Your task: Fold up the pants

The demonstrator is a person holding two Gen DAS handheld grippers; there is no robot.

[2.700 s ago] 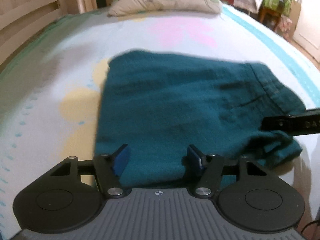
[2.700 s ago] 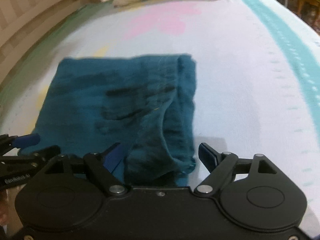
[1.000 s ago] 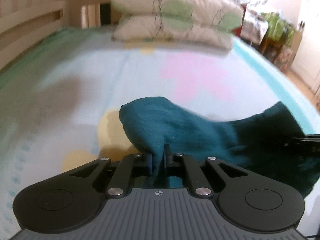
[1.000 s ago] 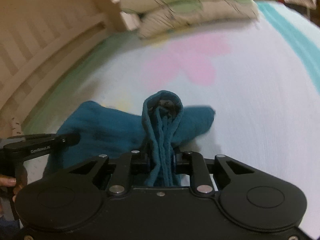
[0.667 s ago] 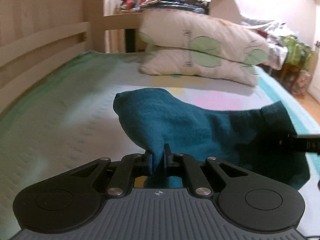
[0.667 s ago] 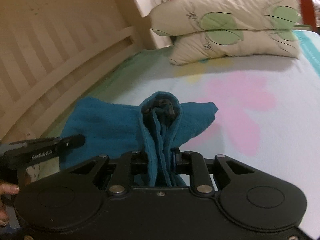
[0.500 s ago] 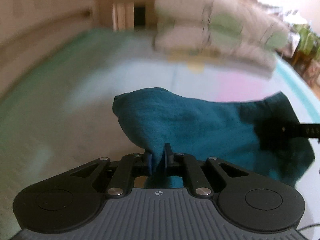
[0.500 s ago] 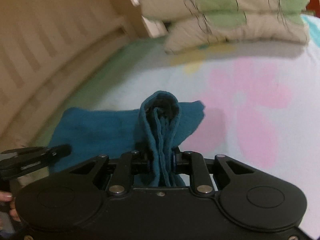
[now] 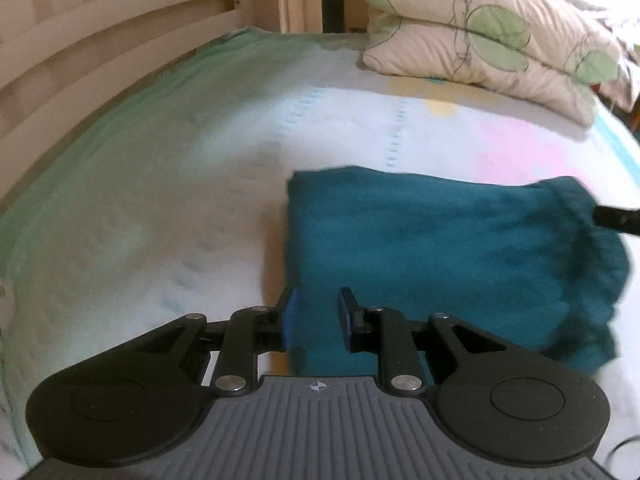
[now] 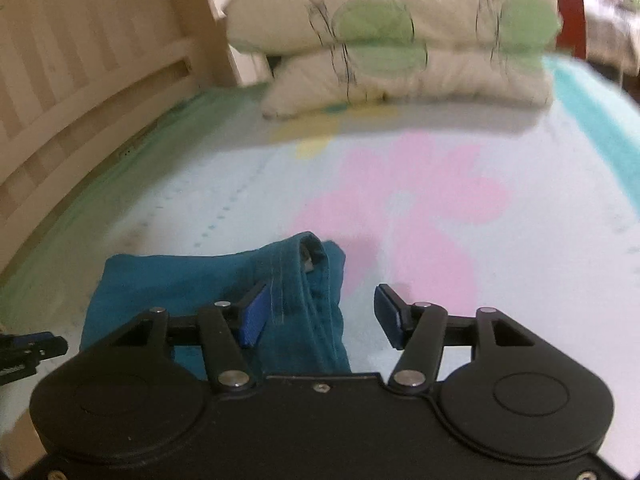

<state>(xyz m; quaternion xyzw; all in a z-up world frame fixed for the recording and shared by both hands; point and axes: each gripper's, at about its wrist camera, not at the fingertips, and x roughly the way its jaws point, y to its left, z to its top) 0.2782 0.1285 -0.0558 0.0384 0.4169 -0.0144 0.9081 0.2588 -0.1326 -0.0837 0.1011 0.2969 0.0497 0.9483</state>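
The bed (image 9: 168,184), covered in a pale sheet with pink and yellow flower shapes, carries two stacked pillows (image 9: 480,44) at its far end beside the wooden side rail (image 9: 100,40). The folded teal pants (image 9: 440,256) lie flat on the sheet, nearer the camera than the pillows. The left gripper (image 9: 316,320) sits at the near left corner of the pants; its fingers are opening, a narrow gap between them, with the cloth's edge lying in that gap and not pinched. The right gripper (image 10: 320,316) sits at the bunched waistband end (image 10: 312,280); its fingers are spreading wide, with the cloth touching the left blue pad (image 10: 253,314) and clear of the right one.
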